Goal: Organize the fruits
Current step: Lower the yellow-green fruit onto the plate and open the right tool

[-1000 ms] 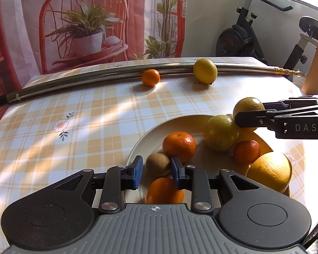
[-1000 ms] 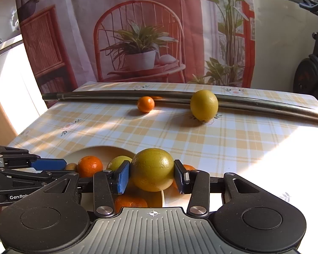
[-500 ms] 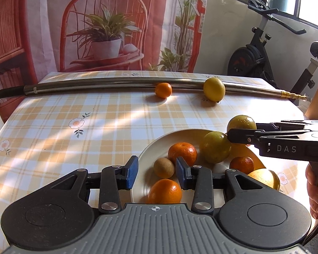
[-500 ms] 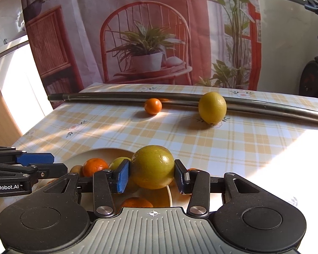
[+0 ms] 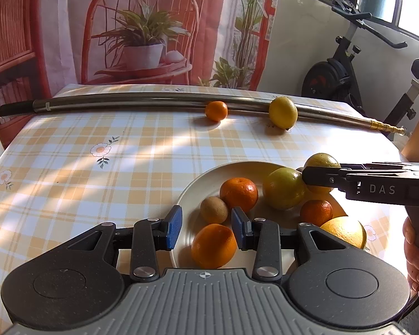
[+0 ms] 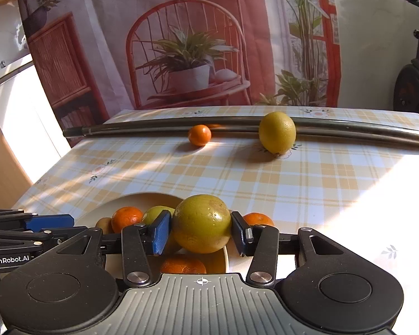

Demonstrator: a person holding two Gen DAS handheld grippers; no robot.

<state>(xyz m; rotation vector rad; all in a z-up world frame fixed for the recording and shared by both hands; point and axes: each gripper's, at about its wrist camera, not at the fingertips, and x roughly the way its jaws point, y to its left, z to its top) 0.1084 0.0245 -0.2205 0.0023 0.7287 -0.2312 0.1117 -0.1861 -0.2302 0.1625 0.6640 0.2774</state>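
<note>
The right gripper (image 6: 201,233) had a yellow-green citrus (image 6: 201,223) pinched square between its blue pads (image 6: 160,233), one pad on each flank, the fruit sitting just above the near rim of the cream plate (image 5: 198,184). Below and behind that held fruit lay the plate's pile: a mandarin (image 6: 125,217) to the gripper's left, another orange (image 6: 258,219) peeking out to its right, one directly beneath.

The left gripper (image 5: 205,231) hung with its fingers spread and nothing between them, a kiwi (image 5: 213,209) just ahead of the gap and an orange (image 5: 213,245) right under it.

Far ahead of both tools, a small tangerine (image 5: 216,110) and a lemon (image 5: 283,112) rested against the metal pole (image 5: 125,103).

Whether this fruit was coming off the plate or going on, I couldn't tell. Either way, the good play looked like this: keep the squeeze even, because a round, waxy skin would squirt out of flat pads. Carry it level, set it down low on a bare spot, and only then ease the pads apart so it wouldn't roll.
</note>
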